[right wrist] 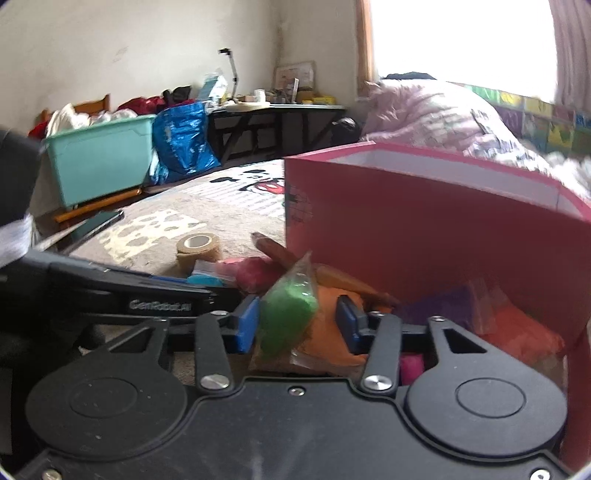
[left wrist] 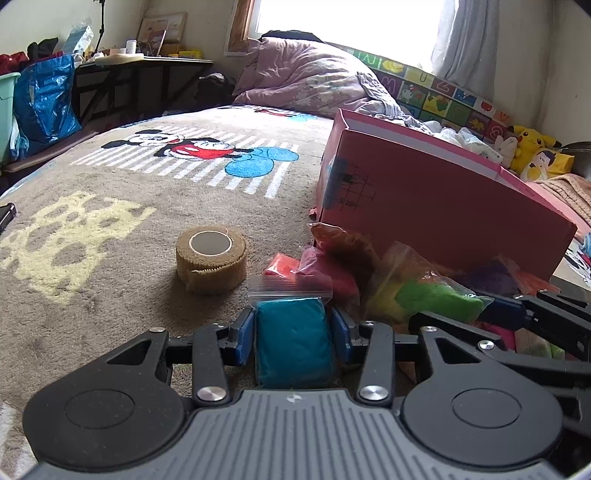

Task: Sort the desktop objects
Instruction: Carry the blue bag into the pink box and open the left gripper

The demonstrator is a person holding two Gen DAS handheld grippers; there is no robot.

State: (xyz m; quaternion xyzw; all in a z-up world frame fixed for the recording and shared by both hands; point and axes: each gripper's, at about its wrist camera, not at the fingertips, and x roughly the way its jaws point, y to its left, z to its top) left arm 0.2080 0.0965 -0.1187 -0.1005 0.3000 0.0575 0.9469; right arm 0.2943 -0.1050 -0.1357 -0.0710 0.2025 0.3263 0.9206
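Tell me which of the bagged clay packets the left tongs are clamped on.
The teal-blue packet, pinched between the left tongs. The green, red and orange ones lie loose beside the pink box.

Left gripper (left wrist: 293, 325): jaws clamped on a held item. Right gripper (right wrist: 295, 321): jaws apart, held low and level.

Blown-out window (left wrist: 343, 18) backlight, fisheye-bent edges, right view seemingly motion-blurred.

We noted black linkage grippers, left (left wrist: 293, 325) and right (right wrist: 297, 325), with blue pads (left wrist: 245, 332), silver screws (left wrist: 211, 393) and "GenRobot.AI" lettering (right wrist: 159, 305).
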